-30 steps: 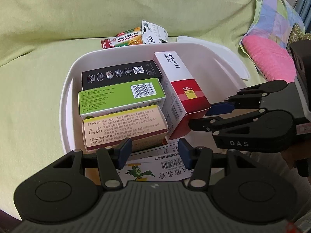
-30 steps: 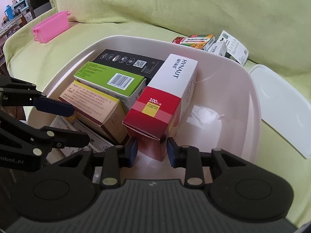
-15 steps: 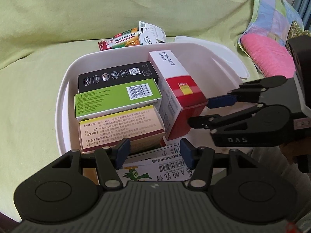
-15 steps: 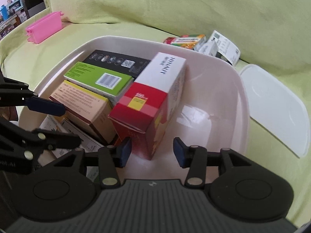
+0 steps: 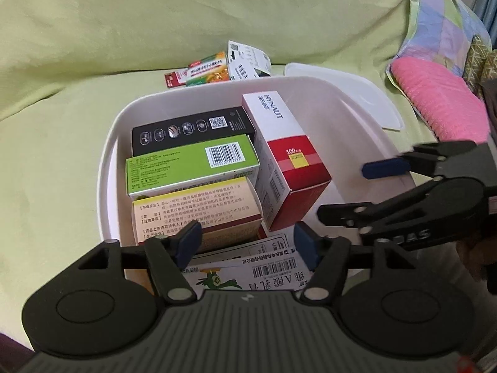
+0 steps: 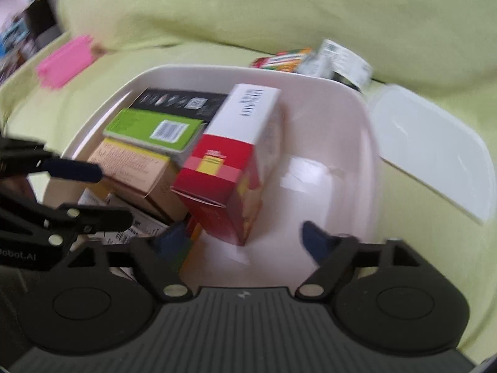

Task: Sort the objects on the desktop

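A white bin (image 5: pixel 107 168) on the green sofa holds a black box (image 5: pixel 192 129), a green box (image 5: pixel 189 164), a beige box (image 5: pixel 195 211) and a red-and-white box (image 5: pixel 289 161), which stands tilted against them. Printed flat packets (image 5: pixel 267 267) lie at the bin's near end. My left gripper (image 5: pixel 247 244) is open above those packets and holds nothing. My right gripper (image 6: pixel 242 239) is wide open just behind the red-and-white box (image 6: pixel 230 161) and apart from it. In the left wrist view the right gripper (image 5: pixel 351 191) hangs over the bin's right side.
Beyond the bin's far rim lie an orange-green box (image 5: pixel 206 70) and a white packet (image 5: pixel 245 60). The bin's white lid (image 5: pixel 341 96) rests to the right, by a pink cushion (image 5: pixel 435 99). A pink pouch (image 6: pixel 66 62) sits on the sofa at far left.
My right gripper, shut on the red-and-white box a second ago, has opened wide and drawn back. The box stays tilted in the bin. The left gripper has pulled back slightly.
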A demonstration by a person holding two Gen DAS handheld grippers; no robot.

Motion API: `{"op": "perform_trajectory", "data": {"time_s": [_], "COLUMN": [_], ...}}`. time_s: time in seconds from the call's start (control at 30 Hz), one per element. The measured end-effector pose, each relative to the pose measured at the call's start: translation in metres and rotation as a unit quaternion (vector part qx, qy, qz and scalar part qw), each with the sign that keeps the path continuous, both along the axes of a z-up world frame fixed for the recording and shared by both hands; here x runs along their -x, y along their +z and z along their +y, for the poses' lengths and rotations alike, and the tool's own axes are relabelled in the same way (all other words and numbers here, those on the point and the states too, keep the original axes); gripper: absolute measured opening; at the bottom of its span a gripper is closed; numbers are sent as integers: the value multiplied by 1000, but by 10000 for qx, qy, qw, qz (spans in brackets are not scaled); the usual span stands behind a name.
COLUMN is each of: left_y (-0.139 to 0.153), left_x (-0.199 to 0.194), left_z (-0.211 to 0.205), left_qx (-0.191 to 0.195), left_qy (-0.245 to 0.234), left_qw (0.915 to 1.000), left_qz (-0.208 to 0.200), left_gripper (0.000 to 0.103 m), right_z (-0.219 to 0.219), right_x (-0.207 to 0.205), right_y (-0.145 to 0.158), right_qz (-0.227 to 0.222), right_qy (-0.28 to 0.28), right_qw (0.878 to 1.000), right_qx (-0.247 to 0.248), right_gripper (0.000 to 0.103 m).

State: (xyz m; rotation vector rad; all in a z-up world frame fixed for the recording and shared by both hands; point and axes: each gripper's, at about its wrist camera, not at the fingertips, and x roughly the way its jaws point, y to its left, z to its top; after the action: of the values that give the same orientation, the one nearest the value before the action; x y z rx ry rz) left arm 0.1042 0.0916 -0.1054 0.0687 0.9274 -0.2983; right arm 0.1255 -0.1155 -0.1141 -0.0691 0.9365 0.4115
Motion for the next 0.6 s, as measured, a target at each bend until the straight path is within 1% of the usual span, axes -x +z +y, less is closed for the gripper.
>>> {"op": "perform_trajectory", "data": {"time_s": [0.1,0.17,0.2,0.27,0.33,0.47,0.53,0.57,0.6], "left_y": [6,12,14,20,25,34,37,39,40], "left_x": [5,10,13,19,26,39,46,50,54], "left_z": [-2,-4,-5,-8,-12,-21,-24,-25,-25], "left_qx": [19,31,36,47,40,-121,-228,-279,-321], "left_qy": [95,162,183,212,227,199,222,244,279], "left_qw": [9999,9998,9997,9996,9994,9989,9984,9980,9976], "left_qz": [-49,-106,-142,-201,-258,-398,-473,-510,-547], "left_gripper": [70,73,73,74,74,75,80,87,90], "right_z": [-10,-15,-17,-22,-25,-30,-33,-33,-33], "right_x": [8,14,17,24,30,42,49,52,54], "right_y": [11,21,25,35,42,50,53,54,56], "right_qz": [-96,-206,-264,-380,-477,-508,-518,-523,-527], "right_qy": [-194,-263,-293,-353,-421,-567,-670,-691,-713], "right_qw": [9995,9990,9986,9978,9970,9964,9956,9954,9951], "right_qx": [-218,-309,-345,-416,-439,-385,-398,-414,-430], "right_gripper": [85,90,91,98,101,102,102,102,102]}}
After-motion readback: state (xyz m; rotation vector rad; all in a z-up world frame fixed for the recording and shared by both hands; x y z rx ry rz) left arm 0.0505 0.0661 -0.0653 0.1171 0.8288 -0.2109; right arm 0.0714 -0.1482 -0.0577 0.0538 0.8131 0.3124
